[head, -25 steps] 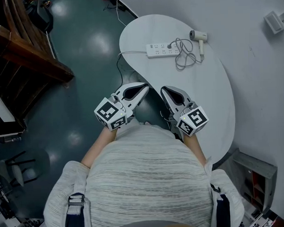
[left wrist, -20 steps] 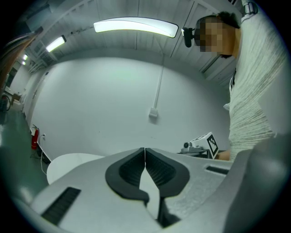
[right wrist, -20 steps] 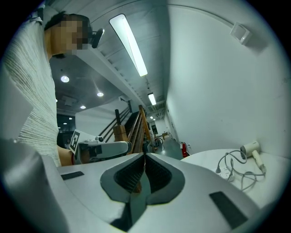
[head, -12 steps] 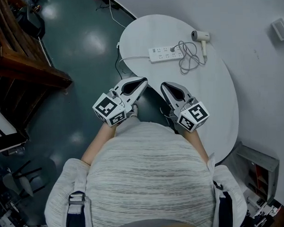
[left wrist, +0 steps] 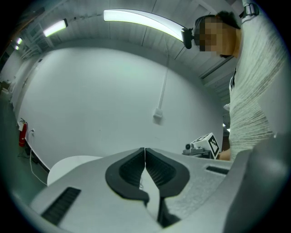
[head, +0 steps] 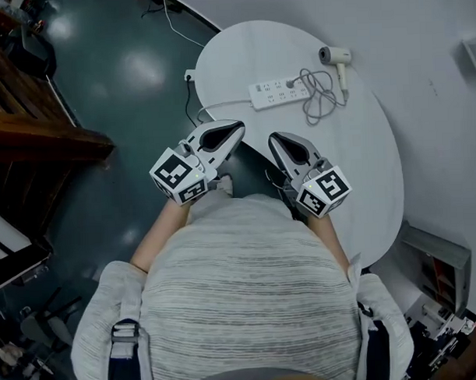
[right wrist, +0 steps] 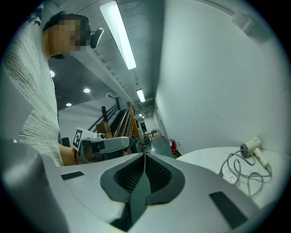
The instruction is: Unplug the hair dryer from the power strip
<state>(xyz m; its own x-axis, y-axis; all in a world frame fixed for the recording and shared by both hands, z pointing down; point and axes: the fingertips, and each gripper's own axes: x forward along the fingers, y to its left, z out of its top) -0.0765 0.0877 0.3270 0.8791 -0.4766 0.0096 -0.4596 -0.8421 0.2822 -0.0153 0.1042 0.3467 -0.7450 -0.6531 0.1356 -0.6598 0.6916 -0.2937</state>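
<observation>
A white hair dryer (head: 336,59) lies at the far side of the white oval table (head: 362,165), its grey cord (head: 316,93) coiled beside it and plugged into a white power strip (head: 277,92). My left gripper (head: 240,129) and right gripper (head: 273,139) are held side by side at the table's near edge, well short of the strip. Both are shut with nothing between the jaws. The right gripper view shows the right gripper (right wrist: 144,157) shut, with the dryer (right wrist: 252,148), cord (right wrist: 241,170) and strip (right wrist: 229,174) ahead to its right. The left gripper (left wrist: 145,152) faces the pale wall.
The strip's own lead (head: 190,109) runs off the table's left edge down to the dark floor. Wooden furniture (head: 33,130) stands at the left. A grey shelf unit (head: 435,264) sits at the lower right, and a small box (head: 475,52) is fixed on the wall.
The person has stepped toward the table, carrying both grippers forward together. Their tips now reach the table's near edge. Both stay shut.
</observation>
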